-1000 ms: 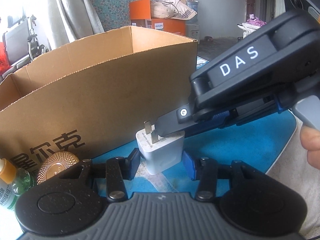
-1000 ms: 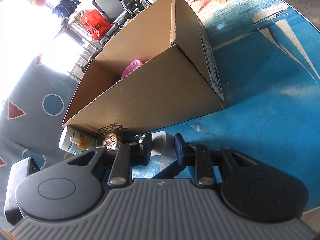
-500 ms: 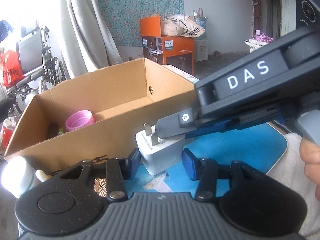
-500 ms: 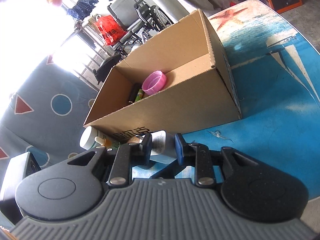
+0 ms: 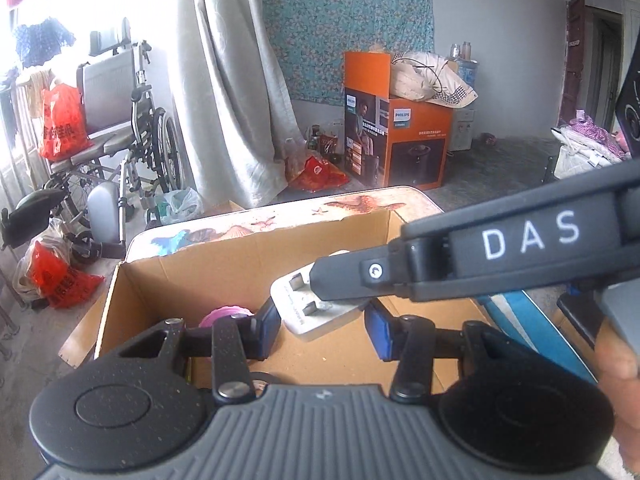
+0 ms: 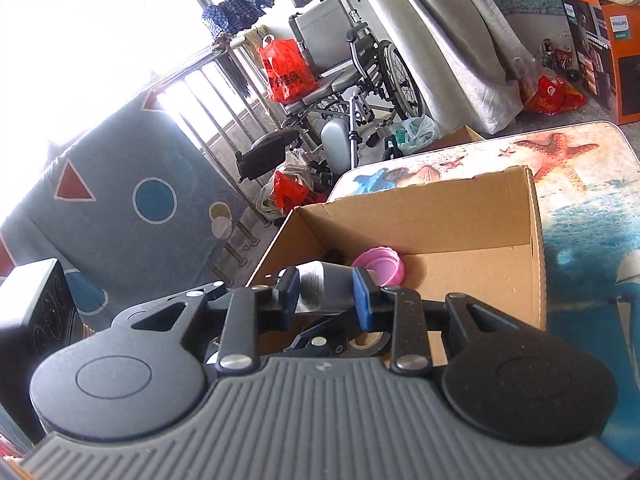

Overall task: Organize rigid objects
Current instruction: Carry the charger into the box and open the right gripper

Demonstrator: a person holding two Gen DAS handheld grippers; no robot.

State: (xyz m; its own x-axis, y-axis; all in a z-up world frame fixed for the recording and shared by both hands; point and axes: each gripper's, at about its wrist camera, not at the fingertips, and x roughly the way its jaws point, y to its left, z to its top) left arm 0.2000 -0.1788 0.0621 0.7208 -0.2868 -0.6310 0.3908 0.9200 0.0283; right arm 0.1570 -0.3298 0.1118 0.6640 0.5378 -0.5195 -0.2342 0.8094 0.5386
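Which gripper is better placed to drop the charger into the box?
Right. The right gripper is shut on the charger above the open box; the left gripper is open beside it.

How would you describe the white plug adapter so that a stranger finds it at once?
Find the open brown cardboard box on the table. Above it the right gripper pinches a white square plug adapter. Unlike the round pink lid below, it has metal prongs.

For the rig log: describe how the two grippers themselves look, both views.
Both match: grey ribbed body, two round black speckled discs, black linkage arms with silver pivot screws, blue pads on the fingertips. The left gripper shows this in its own view; the right gripper likewise. Seen side-on, the right one bears white "DAS" lettering. A bare hand holds it. No cables visible.
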